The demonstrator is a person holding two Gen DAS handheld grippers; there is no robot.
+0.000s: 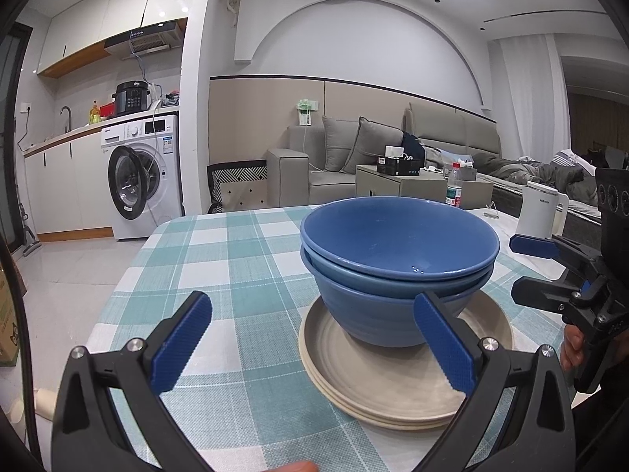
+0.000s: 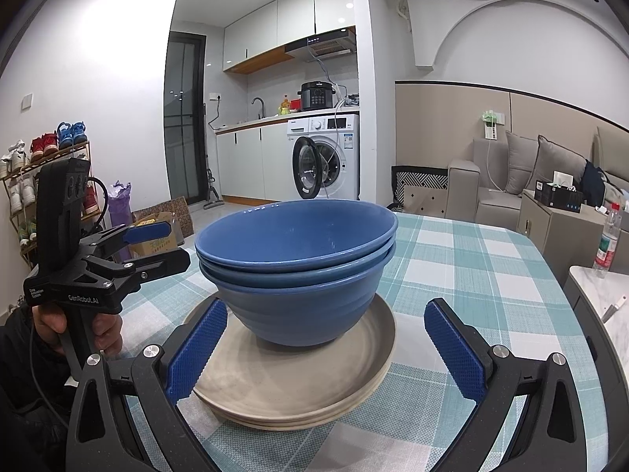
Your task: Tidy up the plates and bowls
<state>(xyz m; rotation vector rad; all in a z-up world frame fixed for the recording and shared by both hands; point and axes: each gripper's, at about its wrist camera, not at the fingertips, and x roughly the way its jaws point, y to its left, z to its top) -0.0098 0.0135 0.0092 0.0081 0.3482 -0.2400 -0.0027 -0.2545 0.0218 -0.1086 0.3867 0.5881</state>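
Our left gripper point(image 1: 314, 338) and right gripper point(image 2: 326, 350), both wide and empty, flank the blue bowls point(image 2: 297, 259) nested, probably three, on the beige plates point(image 2: 298, 377) atop the checked tablecloth point(image 1: 220, 259); any nudge near the bowls could tip that tilted stack.

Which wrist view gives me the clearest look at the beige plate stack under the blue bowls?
The right wrist view: the beige plate stack lies nearly whole between the open fingers, its layered edges showing below the blue bowls. In the left wrist view the plates sit off to the right, partly covered by that gripper's right finger.
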